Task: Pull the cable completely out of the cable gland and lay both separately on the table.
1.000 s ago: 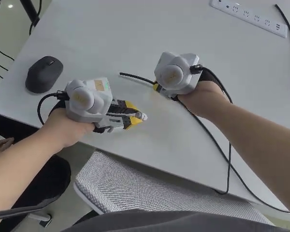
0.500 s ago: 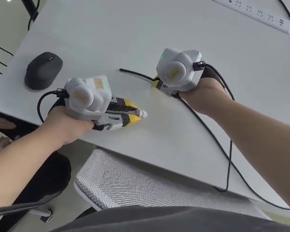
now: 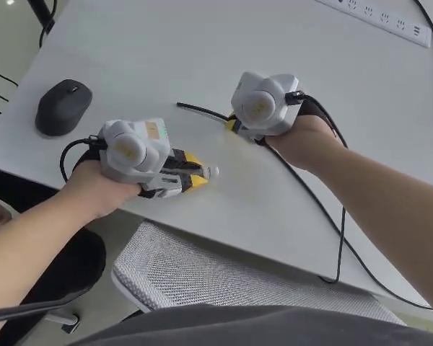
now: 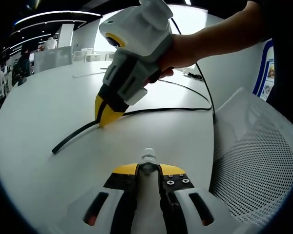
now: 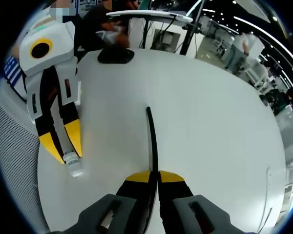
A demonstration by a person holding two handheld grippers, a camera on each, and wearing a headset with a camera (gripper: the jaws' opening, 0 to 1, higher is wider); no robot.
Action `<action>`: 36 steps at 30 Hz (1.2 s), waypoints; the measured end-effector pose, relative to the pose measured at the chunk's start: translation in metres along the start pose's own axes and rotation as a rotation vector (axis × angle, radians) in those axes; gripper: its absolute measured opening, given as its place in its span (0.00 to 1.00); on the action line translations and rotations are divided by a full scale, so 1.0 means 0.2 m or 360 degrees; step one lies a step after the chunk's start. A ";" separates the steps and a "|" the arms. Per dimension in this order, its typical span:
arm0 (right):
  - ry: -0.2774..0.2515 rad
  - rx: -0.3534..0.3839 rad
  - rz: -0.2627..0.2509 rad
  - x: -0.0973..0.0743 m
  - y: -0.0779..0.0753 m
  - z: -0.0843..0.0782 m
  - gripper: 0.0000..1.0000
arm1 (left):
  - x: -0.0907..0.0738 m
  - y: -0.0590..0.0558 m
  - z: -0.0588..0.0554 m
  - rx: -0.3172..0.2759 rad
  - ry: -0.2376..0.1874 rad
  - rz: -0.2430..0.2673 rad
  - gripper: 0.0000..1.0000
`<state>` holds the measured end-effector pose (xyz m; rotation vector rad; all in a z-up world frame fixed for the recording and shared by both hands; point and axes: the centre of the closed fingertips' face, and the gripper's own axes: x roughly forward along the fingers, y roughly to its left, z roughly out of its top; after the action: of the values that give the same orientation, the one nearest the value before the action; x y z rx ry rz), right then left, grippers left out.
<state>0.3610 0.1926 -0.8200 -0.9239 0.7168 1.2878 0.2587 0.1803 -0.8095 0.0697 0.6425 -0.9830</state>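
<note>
A short black cable [image 3: 202, 111] lies along the white table [image 3: 202, 50], its free end pointing left. My right gripper [image 3: 233, 127] is shut on it near the table surface; in the right gripper view the cable [image 5: 152, 136] runs straight out from between the yellow tips [image 5: 154, 176]. My left gripper [image 3: 200, 173] is shut on the small pale cable gland [image 3: 212, 172], whose tip sticks out past the yellow tips [image 4: 147, 157]. Gland and cable are apart. The left gripper view has the right gripper [image 4: 106, 113] with the cable [image 4: 73, 139] trailing from it.
A black computer mouse [image 3: 63, 107] sits at the table's left. A white power strip [image 3: 379, 20] lies at the far edge. A thin black cord [image 3: 325, 216] runs under the right arm. A mesh chair seat [image 3: 202, 277] is below the table's near edge.
Both grippers have stayed almost still; the head camera has shifted slightly. The right gripper sits a touch further left than half a second ago.
</note>
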 end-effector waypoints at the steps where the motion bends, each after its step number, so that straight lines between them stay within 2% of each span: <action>1: 0.0005 -0.0003 0.0001 0.00 0.00 0.00 0.00 | 0.00 0.00 0.00 0.0000 0.0010 0.0003 0.16; 12: 0.0042 -0.0016 -0.0015 0.00 -0.01 0.00 0.02 | 0.00 0.00 0.00 0.0022 0.0031 0.0023 0.17; 16: 0.0036 -0.0006 -0.0027 -0.01 -0.01 0.01 0.08 | 0.00 0.00 -0.01 0.0013 0.0028 0.0024 0.19; 21: 0.0016 0.0026 -0.0072 -0.05 -0.04 0.01 0.11 | -0.01 0.01 -0.01 0.0014 0.0024 0.0048 0.22; 25: -0.0009 0.0104 -0.0107 -0.11 -0.08 0.00 0.15 | -0.02 0.01 0.00 0.0016 0.0028 0.0063 0.26; 30: -0.0083 0.0248 -0.0151 -0.23 -0.12 -0.01 0.21 | -0.04 0.02 0.02 0.0019 0.0035 0.0075 0.30; 32: -0.0095 0.0312 -0.0144 -0.26 -0.12 -0.02 0.22 | -0.05 0.01 0.02 0.0008 0.0044 0.0080 0.32; 36: -0.0157 0.0372 -0.0170 -0.36 -0.11 -0.03 0.24 | -0.09 -0.03 0.08 -0.0026 0.0008 0.0066 0.35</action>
<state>0.3714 0.1520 -0.7565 -0.6950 0.7139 1.1208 0.2544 0.1852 -0.7862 0.0707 0.6515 -0.9376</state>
